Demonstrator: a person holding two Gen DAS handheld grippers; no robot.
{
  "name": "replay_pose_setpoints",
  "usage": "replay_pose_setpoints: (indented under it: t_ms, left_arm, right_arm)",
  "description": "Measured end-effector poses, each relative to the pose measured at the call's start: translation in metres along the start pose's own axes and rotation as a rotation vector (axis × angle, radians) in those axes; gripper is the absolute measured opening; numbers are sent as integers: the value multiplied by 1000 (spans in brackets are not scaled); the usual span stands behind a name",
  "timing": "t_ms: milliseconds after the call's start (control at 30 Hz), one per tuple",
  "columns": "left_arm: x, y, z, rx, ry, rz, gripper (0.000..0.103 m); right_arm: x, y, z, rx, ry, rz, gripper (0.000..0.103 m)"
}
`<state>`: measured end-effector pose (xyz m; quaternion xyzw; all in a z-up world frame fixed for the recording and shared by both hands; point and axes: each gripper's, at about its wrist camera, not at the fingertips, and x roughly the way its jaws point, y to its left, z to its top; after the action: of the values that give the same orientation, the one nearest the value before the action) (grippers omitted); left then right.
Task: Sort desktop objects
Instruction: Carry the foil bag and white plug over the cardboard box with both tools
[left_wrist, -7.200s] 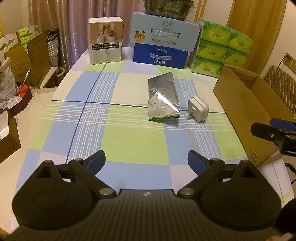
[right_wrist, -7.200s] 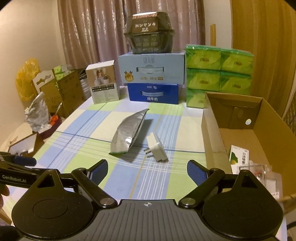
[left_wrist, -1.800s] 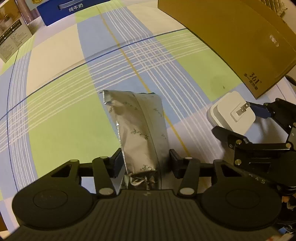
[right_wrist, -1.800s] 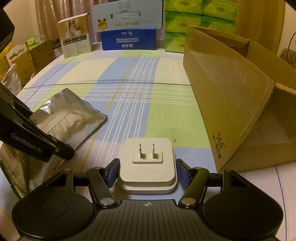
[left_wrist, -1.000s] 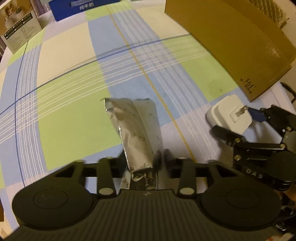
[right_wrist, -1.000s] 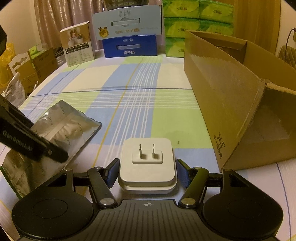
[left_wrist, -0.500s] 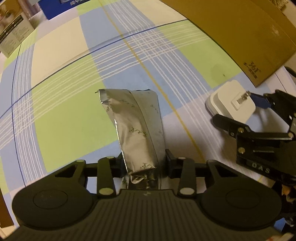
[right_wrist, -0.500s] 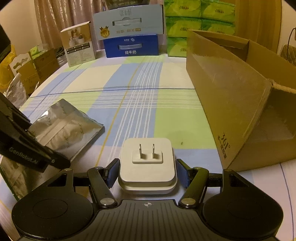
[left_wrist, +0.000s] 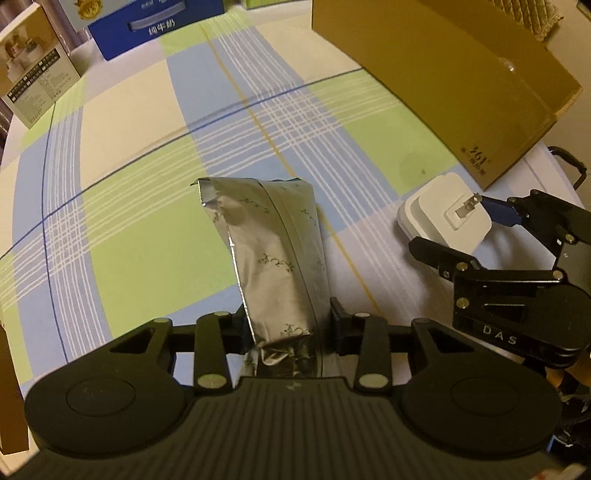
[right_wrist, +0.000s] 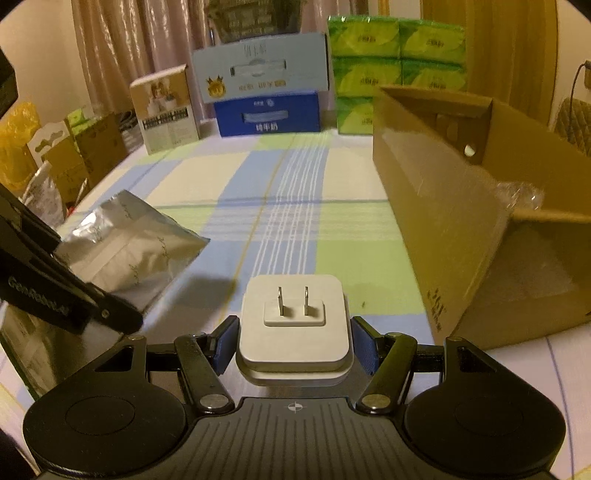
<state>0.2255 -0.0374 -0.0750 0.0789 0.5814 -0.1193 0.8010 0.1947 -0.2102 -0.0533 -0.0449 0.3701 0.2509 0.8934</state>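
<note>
A checked cloth (left_wrist: 140, 229) covered the table. The left gripper (left_wrist: 286, 319) pinched the foil pouch (left_wrist: 273, 251) by one end; the right gripper (right_wrist: 293, 341) clamped the charger (right_wrist: 293, 325), both held beside the carton (right_wrist: 461, 221). The pouch's slick, crumpling end could slip free.

pouch (left_wrist: 275, 254): your crinkled, shiny silver foil
charger (right_wrist: 293, 325): your smooth, matt white plastic
box (right_wrist: 443, 206): plain matt brown cardboard

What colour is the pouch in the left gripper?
Silver foil with small dark sprig prints; the pouch shows best in the left wrist view.
</note>
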Motion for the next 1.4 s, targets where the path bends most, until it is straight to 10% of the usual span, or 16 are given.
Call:
replay_pose_setpoints:
  t_ms: [700, 1400]
  left_arm:
    - [-70, -67, 13, 26, -120, -56, 34]
    - [-93, -158, 144, -7, -234, -212, 33]
  right_arm:
    - [-103, -43, 56, 28, -186, -53, 62]
    - [-125, -183, 117, 54, -216, -210, 62]
